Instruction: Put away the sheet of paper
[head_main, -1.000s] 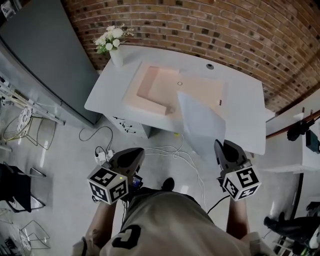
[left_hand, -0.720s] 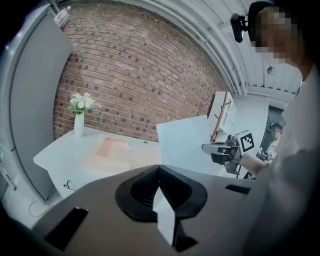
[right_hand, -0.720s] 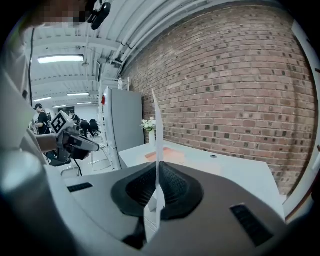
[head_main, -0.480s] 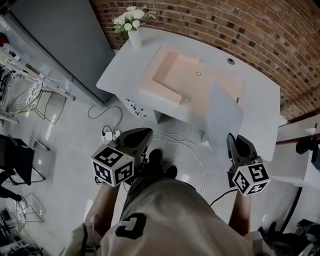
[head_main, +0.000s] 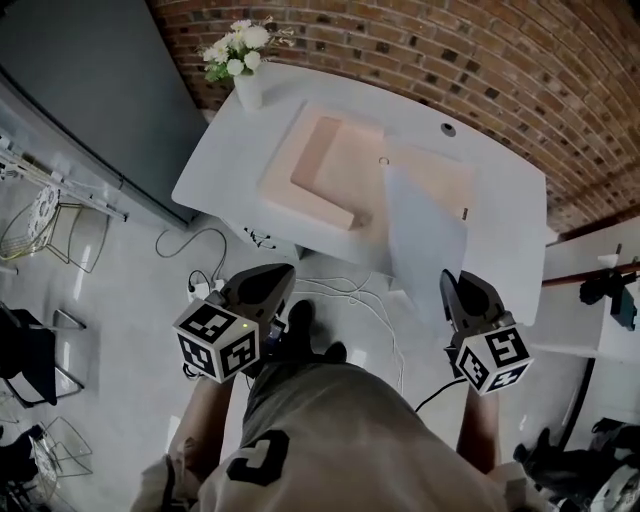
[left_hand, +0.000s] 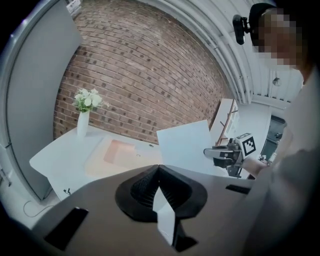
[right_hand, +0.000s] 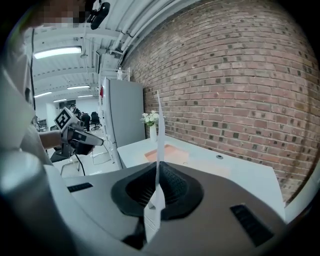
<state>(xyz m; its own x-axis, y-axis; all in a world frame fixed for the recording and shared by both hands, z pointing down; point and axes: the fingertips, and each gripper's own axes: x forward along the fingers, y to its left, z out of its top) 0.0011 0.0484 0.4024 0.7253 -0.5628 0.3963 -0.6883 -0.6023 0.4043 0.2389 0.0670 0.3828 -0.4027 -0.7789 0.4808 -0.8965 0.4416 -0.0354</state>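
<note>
The sheet is standing upright in the air in front of the desk. The right gripper is pinching it by its lower edge, with the jaws pressing together on the paper. The left gripper is hanging off to the side, clear of the desk, its jaws closed on each other with nothing between them.

As I am judging the risks, only one thin edge is being gripped, so the sheet is probably flexing. A quick swing could bend it over or work it out of the jaws. Its free top edge could catch on the desk's front or on the raised part of the folder and crease. Cables are lying on the floor by the feet, so a step forward is risking a snag.

What looks like a pink folder is lying open on the desk, beyond the sheet. I am not making out anything inside it. The vase at the far left corner is holding white flowers.
</note>
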